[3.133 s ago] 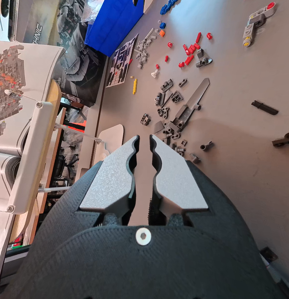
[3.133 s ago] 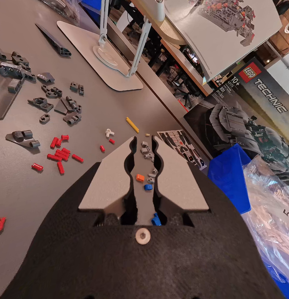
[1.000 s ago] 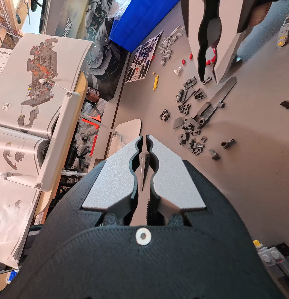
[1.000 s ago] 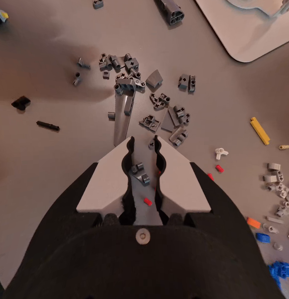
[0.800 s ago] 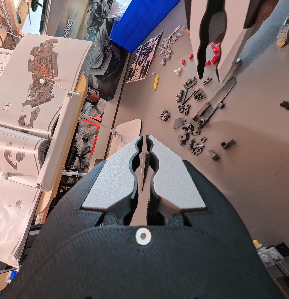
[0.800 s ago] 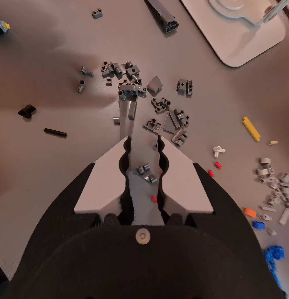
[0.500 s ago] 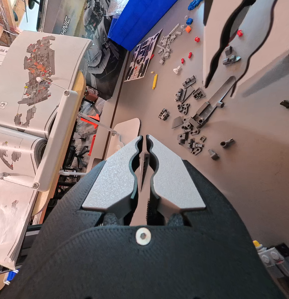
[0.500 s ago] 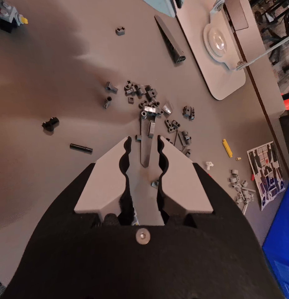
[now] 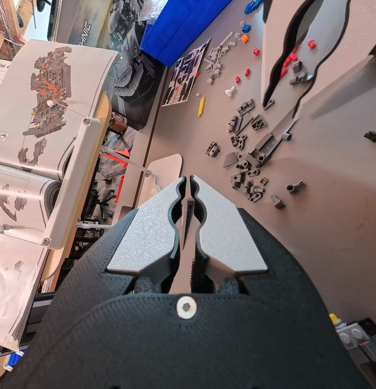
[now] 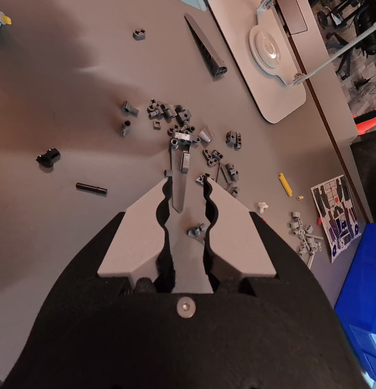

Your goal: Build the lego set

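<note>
- Our left gripper (image 9: 187,179) had its jaws nearly shut, only a thin slit at the tips. A dark grey tapered piece (image 9: 186,219) sat wedged between the pads, further back from the tips, narrow end pointing back at the camera; both pads looked pressed on it.
- The left gripper hung above the grey table (image 9: 309,242), near its edge, just beside the white stand base (image 9: 168,168). The pile of grey bricks (image 9: 246,168) lay ahead and to its right, apart from the tips.
- Our right gripper (image 10: 186,180) stood wide open, nothing in its grasp.
- We saw the long grey blade-shaped panel (image 10: 178,189) lying flat on the table between the right fingers, its pointed end toward the camera, closer to the left finger (image 10: 162,189). Whether that pad touched it, we could not tell.
- A small grey connector (image 10: 196,230) lay on the table further back in the gap, just beside the right pad.
- The left wrist view also showed the right gripper from afar, spread over the panel's far end, red pins (image 9: 288,61) visible through the gap.
- A black pin (image 10: 91,188) and a black block (image 10: 48,156) lay well to the left of the right gripper.
- Sticker sheet (image 10: 334,214), yellow bar (image 10: 285,184) and blue bin (image 10: 364,294) sat off to its right; the open instruction book (image 9: 46,105) was on its stand left of the left gripper.
</note>
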`<state>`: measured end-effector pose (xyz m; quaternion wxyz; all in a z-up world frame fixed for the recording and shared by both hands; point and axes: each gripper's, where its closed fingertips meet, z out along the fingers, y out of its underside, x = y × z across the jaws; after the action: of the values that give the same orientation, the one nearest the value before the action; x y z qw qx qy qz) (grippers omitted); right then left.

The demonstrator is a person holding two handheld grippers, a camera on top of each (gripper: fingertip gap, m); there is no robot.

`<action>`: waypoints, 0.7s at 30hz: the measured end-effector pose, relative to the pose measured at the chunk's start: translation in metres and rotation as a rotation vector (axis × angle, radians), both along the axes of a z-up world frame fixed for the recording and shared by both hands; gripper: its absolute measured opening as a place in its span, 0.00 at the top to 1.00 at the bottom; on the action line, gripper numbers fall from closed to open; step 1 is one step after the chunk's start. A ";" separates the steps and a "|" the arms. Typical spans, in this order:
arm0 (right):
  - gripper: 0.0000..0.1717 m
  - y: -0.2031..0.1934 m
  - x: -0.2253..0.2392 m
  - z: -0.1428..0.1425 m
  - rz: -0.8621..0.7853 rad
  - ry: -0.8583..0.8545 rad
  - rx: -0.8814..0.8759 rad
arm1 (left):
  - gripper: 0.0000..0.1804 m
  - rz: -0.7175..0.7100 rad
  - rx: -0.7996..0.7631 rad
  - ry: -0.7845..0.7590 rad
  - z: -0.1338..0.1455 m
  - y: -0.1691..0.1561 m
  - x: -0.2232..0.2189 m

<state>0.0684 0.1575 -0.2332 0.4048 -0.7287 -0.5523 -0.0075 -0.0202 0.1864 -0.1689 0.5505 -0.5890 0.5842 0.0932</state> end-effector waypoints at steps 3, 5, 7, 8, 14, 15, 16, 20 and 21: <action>0.85 0.004 0.007 0.003 -0.015 0.022 -0.028 | 0.99 0.001 0.005 -0.003 0.002 0.000 -0.001; 0.85 0.004 0.010 0.004 -0.020 0.025 -0.042 | 0.99 0.002 0.009 -0.002 0.003 -0.001 -0.002; 0.85 0.001 0.008 0.003 -0.011 0.021 -0.052 | 0.99 0.002 0.014 -0.001 0.004 -0.002 -0.002; 0.85 -0.001 0.007 0.003 -0.005 0.017 -0.055 | 0.99 0.002 0.015 -0.001 0.005 -0.002 -0.002; 0.85 0.002 0.009 0.001 -0.017 0.009 -0.075 | 0.99 0.008 0.029 -0.006 0.010 -0.003 -0.006; 0.85 0.004 0.011 0.002 -0.023 0.014 -0.081 | 0.99 0.008 0.031 -0.010 0.012 -0.004 -0.006; 0.85 0.006 0.013 0.003 -0.027 0.026 -0.098 | 0.99 0.009 0.034 -0.013 0.013 -0.004 -0.007; 0.86 0.021 0.029 0.006 -0.071 0.082 -0.185 | 0.99 0.013 0.050 -0.022 0.020 -0.005 -0.009; 0.86 0.023 0.033 0.006 -0.079 0.094 -0.217 | 0.99 0.013 0.054 -0.026 0.022 -0.006 -0.009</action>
<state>0.1019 0.1809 -0.2276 0.3483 -0.7888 -0.5014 0.0705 -0.0295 0.1805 -0.1473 0.5729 -0.5790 0.5706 0.1049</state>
